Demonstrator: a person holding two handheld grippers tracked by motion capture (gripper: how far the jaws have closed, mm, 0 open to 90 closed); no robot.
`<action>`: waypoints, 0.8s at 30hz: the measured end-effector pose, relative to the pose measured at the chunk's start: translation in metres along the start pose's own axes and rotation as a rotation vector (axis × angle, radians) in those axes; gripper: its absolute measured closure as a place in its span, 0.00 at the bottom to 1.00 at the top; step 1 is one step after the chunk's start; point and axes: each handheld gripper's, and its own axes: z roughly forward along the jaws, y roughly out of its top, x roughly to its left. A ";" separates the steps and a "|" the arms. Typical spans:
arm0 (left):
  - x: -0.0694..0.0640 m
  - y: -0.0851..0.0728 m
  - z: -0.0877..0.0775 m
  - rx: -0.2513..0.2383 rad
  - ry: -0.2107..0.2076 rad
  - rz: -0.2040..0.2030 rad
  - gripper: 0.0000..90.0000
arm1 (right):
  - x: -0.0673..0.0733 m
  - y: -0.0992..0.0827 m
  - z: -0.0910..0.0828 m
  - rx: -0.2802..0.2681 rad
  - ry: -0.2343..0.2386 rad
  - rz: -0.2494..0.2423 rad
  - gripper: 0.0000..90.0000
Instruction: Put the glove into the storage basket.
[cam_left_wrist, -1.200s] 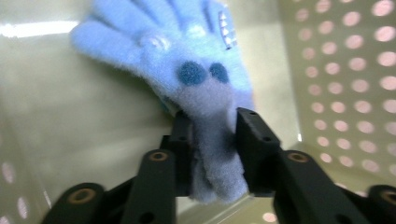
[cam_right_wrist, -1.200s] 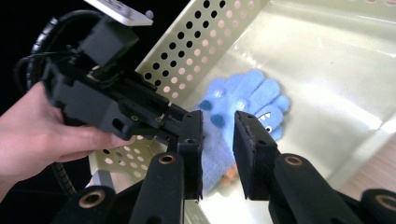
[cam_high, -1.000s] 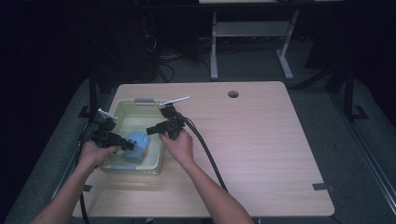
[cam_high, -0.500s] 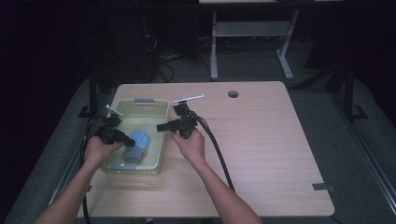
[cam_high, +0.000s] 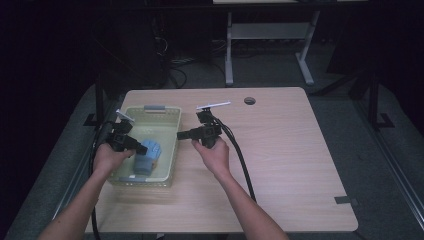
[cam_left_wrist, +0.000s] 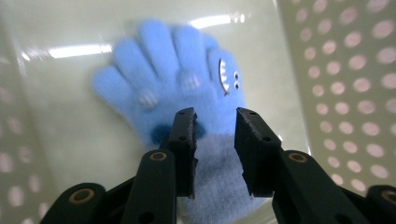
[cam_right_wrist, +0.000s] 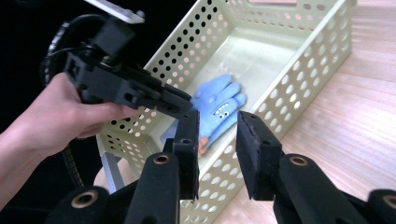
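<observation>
Unlabelled blue glove (cam_left_wrist: 187, 88) in basket (cam_high: 172, 127); both tongs (cam_left_wrist: 215, 123) (cam_right_wrist: 217, 128) narrowly parted, empty.

In the left gripper view, the cuff of the blue glove (cam_left_wrist: 219, 186) runs under the left gripper (cam_left_wrist: 215, 140) and off the bottom edge, and whether the pads touch the knit cannot be told. The basket (cam_left_wrist: 355, 93) wall to the right of the jaws is blurred. In the right gripper view, the left gripper's tip hides the glove's near end.
</observation>
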 end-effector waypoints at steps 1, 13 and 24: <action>0.000 0.000 -0.001 -0.004 0.008 0.011 0.73 | -0.001 0.000 -0.001 -0.002 0.001 0.005 0.76; -0.002 -0.002 -0.017 -0.108 -0.084 0.001 0.60 | -0.013 -0.003 -0.018 -0.029 0.015 0.030 0.68; -0.018 -0.004 -0.022 -0.161 -0.165 0.032 0.56 | -0.030 -0.010 -0.030 -0.047 0.022 0.060 0.60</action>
